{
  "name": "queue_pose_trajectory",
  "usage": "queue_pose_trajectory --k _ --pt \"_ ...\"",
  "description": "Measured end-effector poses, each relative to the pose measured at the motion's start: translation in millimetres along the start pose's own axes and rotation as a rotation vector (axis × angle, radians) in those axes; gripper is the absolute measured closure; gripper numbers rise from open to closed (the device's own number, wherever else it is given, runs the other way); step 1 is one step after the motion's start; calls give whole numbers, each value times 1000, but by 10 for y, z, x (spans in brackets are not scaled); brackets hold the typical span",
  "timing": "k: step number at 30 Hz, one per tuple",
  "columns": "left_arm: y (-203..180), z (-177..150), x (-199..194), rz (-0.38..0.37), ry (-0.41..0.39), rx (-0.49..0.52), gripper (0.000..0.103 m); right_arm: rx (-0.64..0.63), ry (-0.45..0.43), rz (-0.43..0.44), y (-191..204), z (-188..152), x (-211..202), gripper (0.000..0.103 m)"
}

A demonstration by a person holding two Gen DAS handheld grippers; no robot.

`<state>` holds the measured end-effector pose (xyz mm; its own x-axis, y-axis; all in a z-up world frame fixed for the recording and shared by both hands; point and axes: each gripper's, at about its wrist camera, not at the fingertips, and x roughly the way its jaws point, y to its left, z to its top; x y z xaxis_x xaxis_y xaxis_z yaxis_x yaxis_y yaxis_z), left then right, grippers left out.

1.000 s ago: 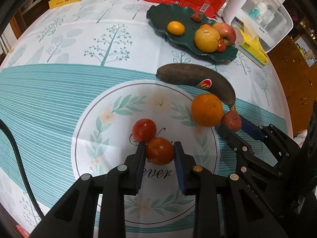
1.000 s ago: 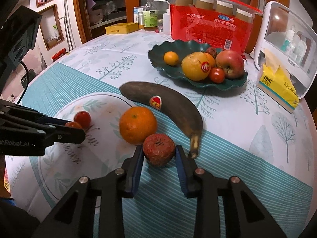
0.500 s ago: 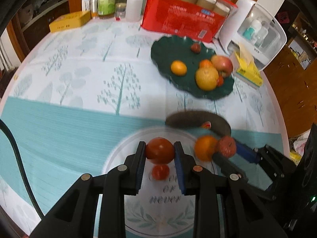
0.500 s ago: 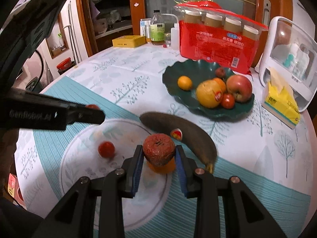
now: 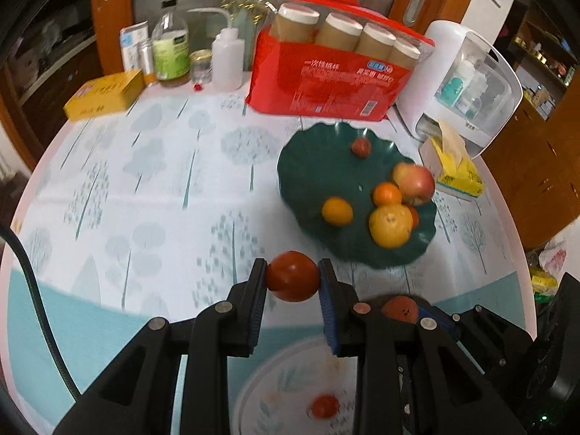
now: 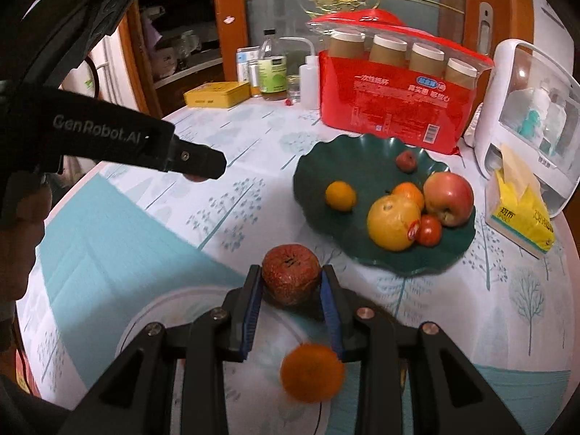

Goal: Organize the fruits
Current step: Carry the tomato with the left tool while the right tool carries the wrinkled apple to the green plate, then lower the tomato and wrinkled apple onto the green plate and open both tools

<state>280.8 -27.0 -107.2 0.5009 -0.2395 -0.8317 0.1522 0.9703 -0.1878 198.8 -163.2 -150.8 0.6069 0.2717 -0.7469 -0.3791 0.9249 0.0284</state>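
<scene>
My left gripper [image 5: 293, 282] is shut on a red tomato [image 5: 293, 280] and holds it in the air, short of the dark green fruit plate [image 5: 311, 177]. My right gripper [image 6: 291, 282] is shut on a rough brown-red fruit [image 6: 291, 273], also lifted, near the plate [image 6: 366, 166]. The plate holds an apple [image 6: 448, 197], a yellow citrus [image 6: 393, 223], small oranges and a tomato. A second tomato [image 5: 325, 406] lies on the table below the left gripper. An orange [image 6: 312, 371] lies below the right gripper. The banana is hidden.
A red pack of paper cups [image 5: 333, 79] stands behind the plate. A white box [image 5: 471, 83] and a yellow tissue pack [image 5: 455, 166] are to its right. Bottles [image 5: 170, 50] and a yellow tin [image 5: 105, 92] stand at the back left.
Both grippers have lifted their fruits off the table and moved forward toward the green plate. The second tomato, orange and banana stayed behind.
</scene>
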Motion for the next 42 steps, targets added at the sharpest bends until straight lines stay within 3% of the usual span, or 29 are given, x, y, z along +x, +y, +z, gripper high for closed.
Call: queue_pose_trajectory --k 12,24,32,34,39,42 --pt "-50 589 543 -52 -11 103 77 98 -26 -103 -238 362 388 71" --pt "-58 608 1083 -110 67 86 77 167 37 -106 -363 351 688 71" --pt "-9 582 1235 -152 87 55 76 196 56 -83 -406 341 808 70" --pt "-15 578 1259 -161 93 55 73 210 51 -72 -420 340 816 70" --pt "-4 581 1192 -171 70 39 51 241 55 -66 -438 345 803 61" --pt "19 597 1089 -168 56 31 47 240 48 -80 -421 359 743 58"
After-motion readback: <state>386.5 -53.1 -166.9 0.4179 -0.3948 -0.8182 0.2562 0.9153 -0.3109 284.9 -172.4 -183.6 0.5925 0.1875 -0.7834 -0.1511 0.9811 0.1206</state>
